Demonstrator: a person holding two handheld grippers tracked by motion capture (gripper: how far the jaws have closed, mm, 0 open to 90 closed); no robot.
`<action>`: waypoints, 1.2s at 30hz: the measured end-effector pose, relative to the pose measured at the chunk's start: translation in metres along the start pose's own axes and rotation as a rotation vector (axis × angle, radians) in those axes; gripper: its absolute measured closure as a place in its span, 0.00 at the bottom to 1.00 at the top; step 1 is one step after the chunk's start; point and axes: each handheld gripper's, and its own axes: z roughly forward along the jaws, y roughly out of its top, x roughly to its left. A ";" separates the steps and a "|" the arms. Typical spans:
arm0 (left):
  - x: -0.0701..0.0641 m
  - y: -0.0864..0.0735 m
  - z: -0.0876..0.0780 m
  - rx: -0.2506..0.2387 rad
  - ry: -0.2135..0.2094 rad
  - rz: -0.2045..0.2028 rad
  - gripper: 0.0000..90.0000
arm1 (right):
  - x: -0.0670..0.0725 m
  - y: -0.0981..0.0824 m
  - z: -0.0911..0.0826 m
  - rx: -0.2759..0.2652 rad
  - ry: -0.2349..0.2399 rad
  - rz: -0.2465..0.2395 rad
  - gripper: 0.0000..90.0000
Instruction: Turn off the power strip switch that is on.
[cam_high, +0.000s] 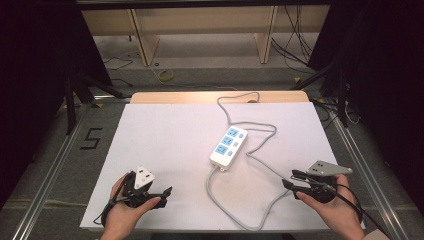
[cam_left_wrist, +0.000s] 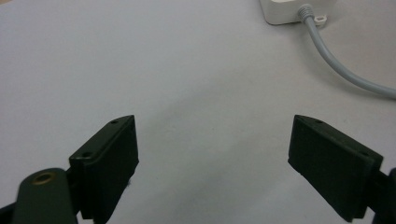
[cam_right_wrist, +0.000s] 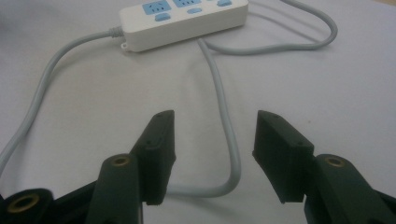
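A white plastic power strip with blue sockets (cam_high: 229, 146) lies mid-table, long axis running near-left to far-right. Its grey cable (cam_right_wrist: 224, 121) loops just ahead of the right gripper (cam_high: 295, 185), the nearer one. Both it and the left gripper (cam_high: 162, 196) hold their jaws spread, empty.

White power strip (cam_high: 229, 146) — blue sockets, grey cord (cam_high: 235, 210)

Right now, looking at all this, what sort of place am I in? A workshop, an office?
Most likely a lab recording bench. A person holds a left gripper and a right gripper, jaws apart, over a white sheet bearing a power strip; loose cables trail across the floor behind.
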 end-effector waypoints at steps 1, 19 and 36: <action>0.000 0.000 0.000 0.002 -0.001 0.000 0.17 | 0.000 0.001 0.000 0.000 0.001 0.001 0.55; -0.001 0.000 -0.001 0.005 -0.003 0.002 0.17 | 0.006 0.035 0.012 0.059 0.006 -0.086 1.00; -0.001 0.000 -0.001 0.006 -0.003 0.000 0.17 | 0.010 0.080 0.042 0.087 0.033 -0.130 1.00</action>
